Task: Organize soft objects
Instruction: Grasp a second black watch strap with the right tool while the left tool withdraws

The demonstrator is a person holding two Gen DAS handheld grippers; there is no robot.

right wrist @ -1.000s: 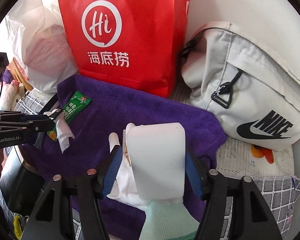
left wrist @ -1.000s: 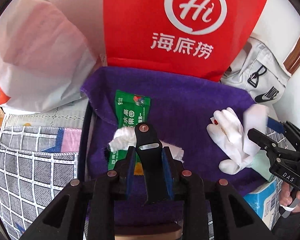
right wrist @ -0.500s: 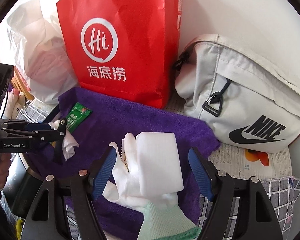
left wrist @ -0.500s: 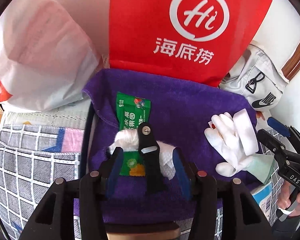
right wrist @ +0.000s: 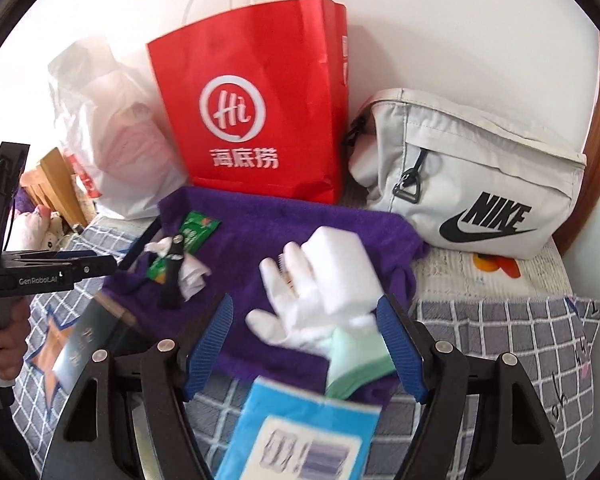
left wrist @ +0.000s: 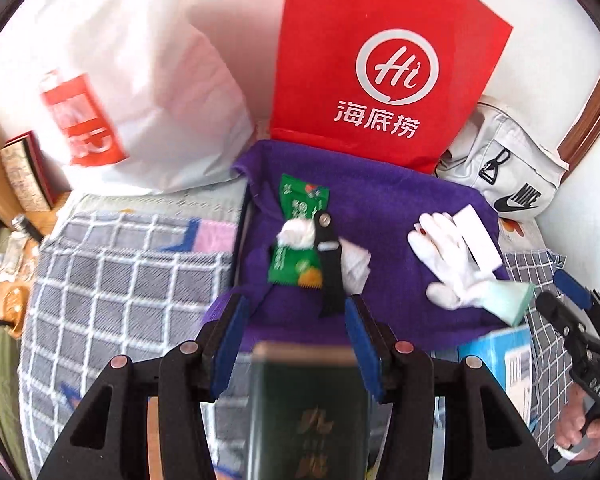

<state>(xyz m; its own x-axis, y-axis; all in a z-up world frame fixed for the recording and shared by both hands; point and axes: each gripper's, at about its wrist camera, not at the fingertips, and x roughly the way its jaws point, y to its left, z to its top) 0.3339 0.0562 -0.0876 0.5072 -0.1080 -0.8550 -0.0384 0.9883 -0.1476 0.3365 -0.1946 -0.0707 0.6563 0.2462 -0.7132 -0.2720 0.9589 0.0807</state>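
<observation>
A purple towel [left wrist: 384,208] [right wrist: 260,224] lies spread on the bed. On its left lie a green packet [left wrist: 296,236] [right wrist: 192,232], a crumpled white tissue [left wrist: 356,264] [right wrist: 192,272] and a black strap [left wrist: 330,264] [right wrist: 172,276]. On its right lie a white glove [left wrist: 448,256] [right wrist: 300,304] with a white sponge block [left wrist: 476,236] [right wrist: 340,272] on it. My left gripper [left wrist: 296,344] is open and empty, just short of the towel's near edge. My right gripper [right wrist: 304,344] is open and empty, its fingers on either side of the glove's green cuff.
A red paper bag [left wrist: 384,68] [right wrist: 256,112] stands behind the towel, a white plastic bag [left wrist: 132,80] [right wrist: 112,132] to its left, a grey Nike bag [left wrist: 512,176] [right wrist: 472,184] to its right. A dark green box [left wrist: 312,408] and a blue box [right wrist: 296,432] lie near me on the checked blanket [left wrist: 112,280].
Both grippers have opened and pulled back toward me. The left let go of the tissue and strap. The right let go of the sponge block, which now rests on the glove.
</observation>
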